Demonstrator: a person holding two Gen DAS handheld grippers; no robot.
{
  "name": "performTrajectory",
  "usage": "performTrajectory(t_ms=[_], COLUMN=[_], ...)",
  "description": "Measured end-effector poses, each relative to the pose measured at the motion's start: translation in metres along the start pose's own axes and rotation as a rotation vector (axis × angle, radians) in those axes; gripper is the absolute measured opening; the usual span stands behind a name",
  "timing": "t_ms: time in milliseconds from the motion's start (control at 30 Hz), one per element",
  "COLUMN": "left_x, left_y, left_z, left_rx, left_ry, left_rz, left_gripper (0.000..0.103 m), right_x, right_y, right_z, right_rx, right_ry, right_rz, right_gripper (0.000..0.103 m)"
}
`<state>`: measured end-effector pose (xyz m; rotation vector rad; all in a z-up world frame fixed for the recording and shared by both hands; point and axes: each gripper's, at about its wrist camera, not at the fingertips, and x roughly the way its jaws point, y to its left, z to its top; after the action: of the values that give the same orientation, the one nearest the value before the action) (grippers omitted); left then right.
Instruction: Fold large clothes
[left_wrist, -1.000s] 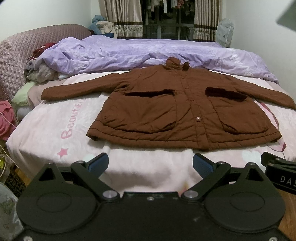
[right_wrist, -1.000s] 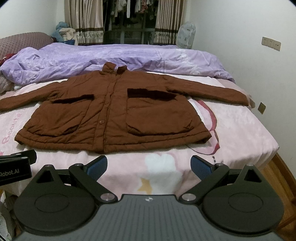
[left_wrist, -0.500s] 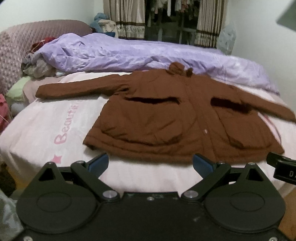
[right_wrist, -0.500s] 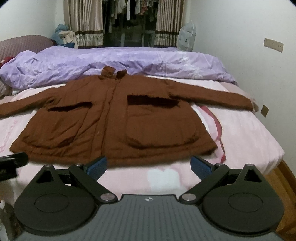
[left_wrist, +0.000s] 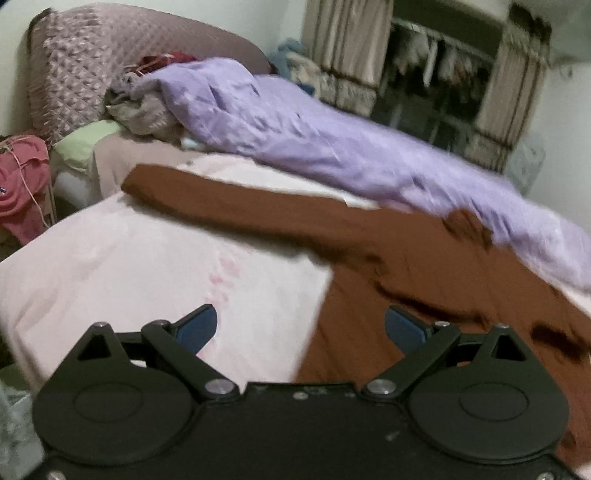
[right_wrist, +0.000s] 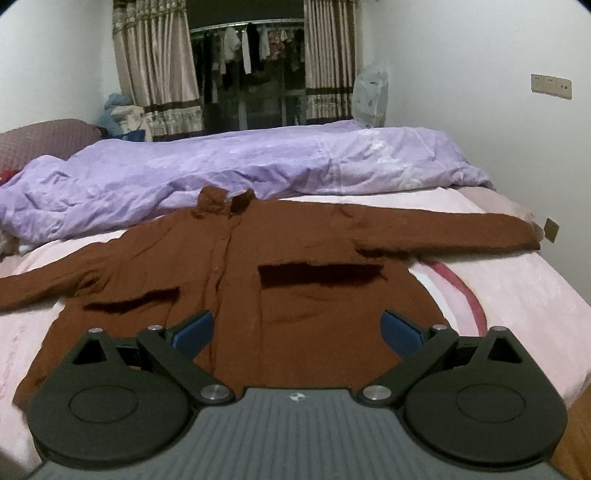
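Nothing is folded yet — the brown jacket (right_wrist: 280, 295) lies flat, sleeves out toward nine and three o'clock; left gripper (left_wrist: 301, 328) and right gripper (right_wrist: 297, 326) hover, jaws released and empty.

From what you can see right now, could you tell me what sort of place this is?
Most likely a home bedroom. A brown jacket lies spread on a bed with a pink sheet, a crumpled purple duvet lies behind it, and curtains frame a rail of hanging clothes.
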<state>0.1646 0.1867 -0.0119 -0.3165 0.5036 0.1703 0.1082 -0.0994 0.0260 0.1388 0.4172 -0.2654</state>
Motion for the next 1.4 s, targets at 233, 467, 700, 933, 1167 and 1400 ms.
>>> performTrajectory(t_ms=[233, 467, 700, 933, 1167, 1400], left_x=[0.078, 0.155, 0.201, 0.229, 0.247, 0.232], left_y=[0.061, 0.136, 0.177, 0.201, 0.213, 0.198], left_z=[0.048, 0.089, 0.115, 0.12, 0.127, 0.138], left_rx=[-0.165, -0.393, -0.478, -0.559, -0.569, -0.542], left_ry=[-0.017, -0.024, -0.065, -0.069, -0.071, -0.117], left_rz=[0.015, 0.137, 0.236, 0.26, 0.284, 0.218], left_gripper=[0.098, 0.095, 0.094, 0.092, 0.043, 0.012], right_x=[0.041, 0.09, 0.12, 0.143, 0.157, 0.161], right_y=[0.023, 0.037, 0.05, 0.064, 0.067, 0.064], right_z=[0.017, 0.024, 0.028, 0.025, 0.024, 0.024], right_rx=[-0.062, -0.056, -0.065, -0.096, -0.101, -0.097], right_ry=[-0.038, 0.05, 0.093, 0.14, 0.168, 0.177], right_rz=[-0.005, -0.024, -0.015, -0.015, -0.024, -0.012], right_gripper=[0.103, 0.103, 0.103, 0.103, 0.103, 0.103])
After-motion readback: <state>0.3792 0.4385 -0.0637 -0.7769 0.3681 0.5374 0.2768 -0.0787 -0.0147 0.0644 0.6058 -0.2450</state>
